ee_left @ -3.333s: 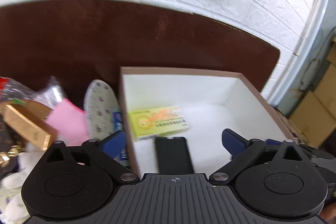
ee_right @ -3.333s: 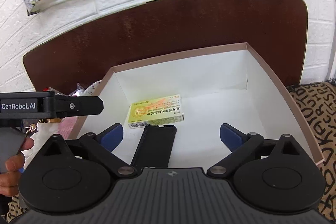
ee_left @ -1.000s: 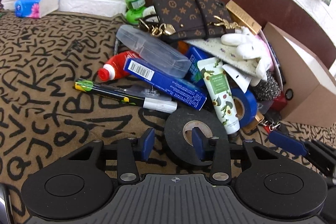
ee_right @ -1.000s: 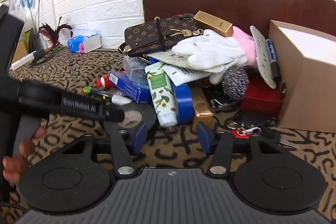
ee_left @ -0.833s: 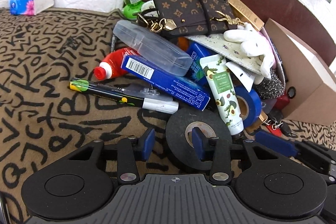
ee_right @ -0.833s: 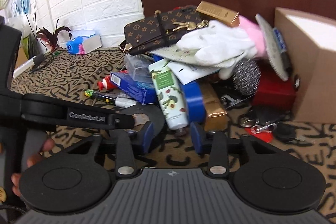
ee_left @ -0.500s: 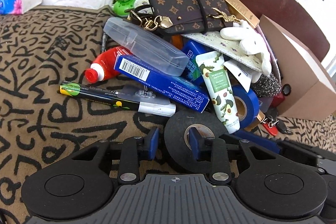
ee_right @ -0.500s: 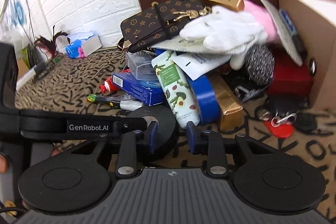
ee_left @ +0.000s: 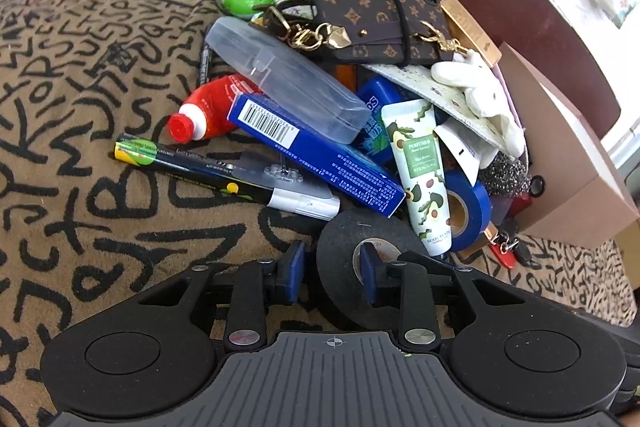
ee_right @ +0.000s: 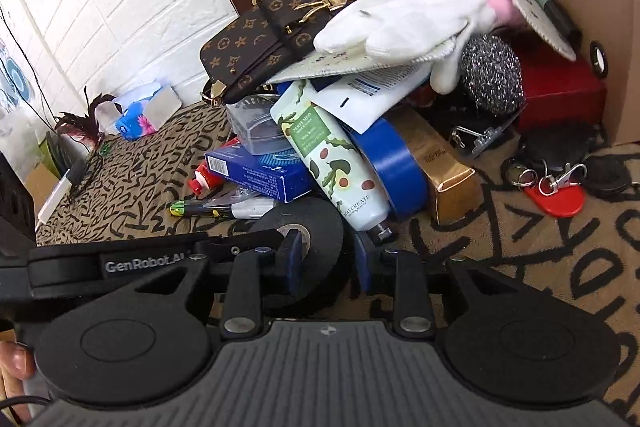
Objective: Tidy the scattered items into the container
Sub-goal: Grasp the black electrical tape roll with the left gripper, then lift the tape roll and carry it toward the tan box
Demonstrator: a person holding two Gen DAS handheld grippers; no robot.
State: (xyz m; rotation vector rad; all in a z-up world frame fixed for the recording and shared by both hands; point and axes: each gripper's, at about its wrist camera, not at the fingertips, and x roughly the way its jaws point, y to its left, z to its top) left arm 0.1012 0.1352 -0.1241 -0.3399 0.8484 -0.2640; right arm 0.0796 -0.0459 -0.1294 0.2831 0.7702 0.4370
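Both grippers have closed in on the black tape roll (ee_left: 362,271) since half a second ago, and the pile now fills more of each view. From the left wrist, the left gripper (ee_left: 331,273) has its blue fingers (ee_left: 295,273) drawn narrow across the roll's near wall, one outside the rim and one in the core hole, seemingly clamped on it. From the right wrist, the right gripper (ee_right: 326,259) has narrow fingers (ee_right: 362,259) straddling the roll's right-hand wall (ee_right: 308,247); whether they press it I cannot tell. Just behind the roll the avocado-print tube (ee_left: 420,175) leans down with its cap nearly touching the roll, lying against the blue tape roll (ee_left: 468,211). A blue carton (ee_left: 316,153) and a black marker (ee_left: 224,175) lie beside it to the left, under a clear plastic case (ee_left: 288,79) and a brown monogram wallet (ee_left: 372,15). A white glove (ee_right: 404,15), a steel scourer (ee_right: 490,79) and a gold box (ee_right: 442,167) crowd the right side, against the cardboard box (ee_left: 560,163), which stands at the pile's far right on the patterned cloth (ee_left: 72,131).
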